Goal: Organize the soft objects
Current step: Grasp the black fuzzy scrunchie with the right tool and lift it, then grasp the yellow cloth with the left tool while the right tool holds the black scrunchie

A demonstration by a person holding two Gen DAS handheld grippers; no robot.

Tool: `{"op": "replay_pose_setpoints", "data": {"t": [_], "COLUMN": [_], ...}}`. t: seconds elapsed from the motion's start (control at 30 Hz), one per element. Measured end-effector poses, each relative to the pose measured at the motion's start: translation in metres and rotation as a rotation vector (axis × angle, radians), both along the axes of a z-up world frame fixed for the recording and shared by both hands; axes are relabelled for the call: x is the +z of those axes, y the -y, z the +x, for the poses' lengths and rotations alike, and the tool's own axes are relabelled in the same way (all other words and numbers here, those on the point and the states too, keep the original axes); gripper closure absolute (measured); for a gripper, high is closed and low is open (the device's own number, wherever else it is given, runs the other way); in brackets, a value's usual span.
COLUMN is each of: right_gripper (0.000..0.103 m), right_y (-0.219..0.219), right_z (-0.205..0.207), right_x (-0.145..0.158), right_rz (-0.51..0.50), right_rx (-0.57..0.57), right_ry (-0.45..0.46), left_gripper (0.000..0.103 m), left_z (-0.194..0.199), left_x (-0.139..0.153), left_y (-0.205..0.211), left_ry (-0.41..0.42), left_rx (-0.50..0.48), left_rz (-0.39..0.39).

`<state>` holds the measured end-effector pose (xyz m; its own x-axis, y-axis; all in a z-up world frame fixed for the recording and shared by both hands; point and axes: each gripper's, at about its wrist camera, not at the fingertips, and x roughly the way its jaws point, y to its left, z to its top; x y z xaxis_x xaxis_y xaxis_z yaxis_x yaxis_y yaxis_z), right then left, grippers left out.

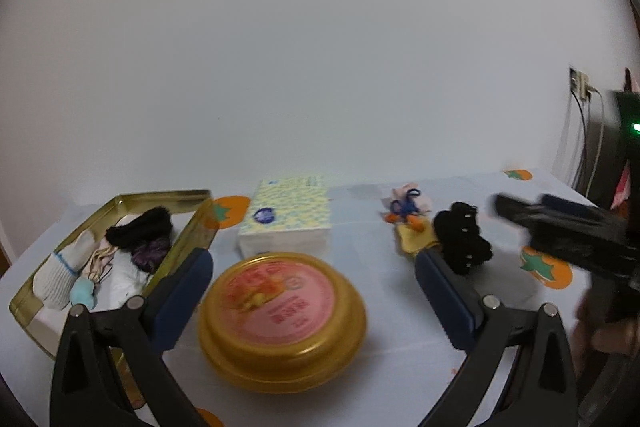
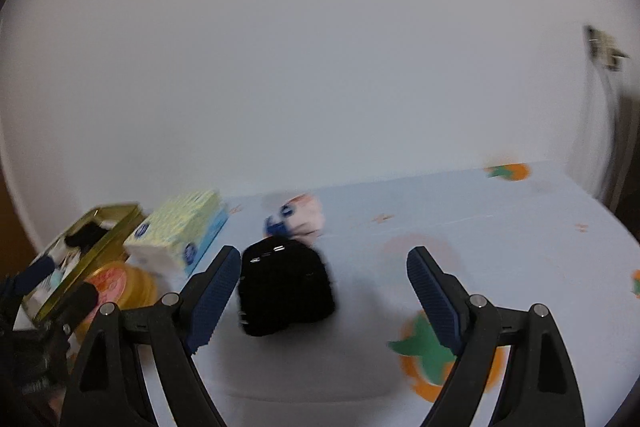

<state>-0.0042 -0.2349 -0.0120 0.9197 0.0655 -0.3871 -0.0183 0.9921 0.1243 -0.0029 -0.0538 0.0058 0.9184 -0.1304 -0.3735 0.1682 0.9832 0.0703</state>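
Nearest the left wrist camera, a round gold tin (image 1: 282, 321) with a pink lid is framed by the left gripper (image 1: 314, 267), whose jaws are spread wide with nothing held. At the far left, a gold rectangular box (image 1: 28, 301) is seen filled with socks and dark soft items. A tissue pack (image 1: 286, 221) is set behind the round tin. On the patterned tablecloth (image 2: 520, 227), a black soft object (image 2: 286, 291) is found just beside the left finger of the released, empty right gripper (image 2: 320, 267). Beyond it, small plush toys (image 1: 408, 211) are heaped.
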Motion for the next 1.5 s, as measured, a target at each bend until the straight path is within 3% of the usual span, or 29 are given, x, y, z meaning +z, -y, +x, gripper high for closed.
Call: {"op": "replay_pose_setpoints", "data": {"t": [0.27, 0.3, 0.33, 0.37, 0.47, 0.63, 0.9, 1.1, 1.23, 1.37, 1.5], "right_gripper": [0.017, 0.027, 0.05, 0.058, 0.062, 0.065, 0.065, 0.064, 0.064, 0.064, 0.064], "right_y": [-0.025, -0.022, -0.019, -0.017, -0.007, 0.012, 0.033, 0.042, 0.05, 0.053, 0.051], "right_z": [0.063, 0.062, 0.06, 0.06, 0.051, 0.037, 0.022, 0.022, 0.023, 0.021, 0.019], "right_x": [-0.028, -0.029, -0.029, -0.031, -0.035, -0.017, 0.008, 0.012, 0.012, 0.015, 0.017], "right_rz": [0.018, 0.04, 0.055, 0.059, 0.116, 0.183, 0.126, 0.134, 0.172, 0.187, 0.182], "right_rx": [0.152, 0.158, 0.155, 0.155, 0.184, 0.161, 0.022, -0.019, -0.041, -0.052, -0.042], "right_ry": [-0.276, -0.277, -0.272, -0.282, -0.314, -0.259, -0.09, -0.06, -0.057, -0.045, -0.035], "left_gripper": [0.0, 0.0, 0.0, 0.0, 0.0, 0.0, 0.0, 0.001, 0.003, 0.013, 0.023], "left_z": [0.002, 0.003, 0.003, 0.003, 0.003, 0.004, 0.012, 0.054, 0.096, 0.136, 0.157], "left_x": [-0.001, -0.002, -0.002, -0.003, -0.004, -0.005, -0.008, -0.018, -0.026, -0.044, -0.057], "left_y": [0.001, 0.001, 0.001, 0.001, 0.001, 0.004, 0.049, 0.102, 0.119, 0.12, 0.121], "left_ry": [-0.018, -0.021, -0.024, -0.025, -0.025, -0.023, -0.033, -0.16, -0.261, -0.422, -0.514], "left_rx": [0.002, 0.005, 0.008, 0.009, 0.012, 0.002, -0.101, -0.165, -0.094, -0.035, -0.011], "left_rz": [0.0, -0.001, -0.002, -0.001, 0.007, 0.02, 0.044, 0.04, 0.019, -0.032, -0.052]}}
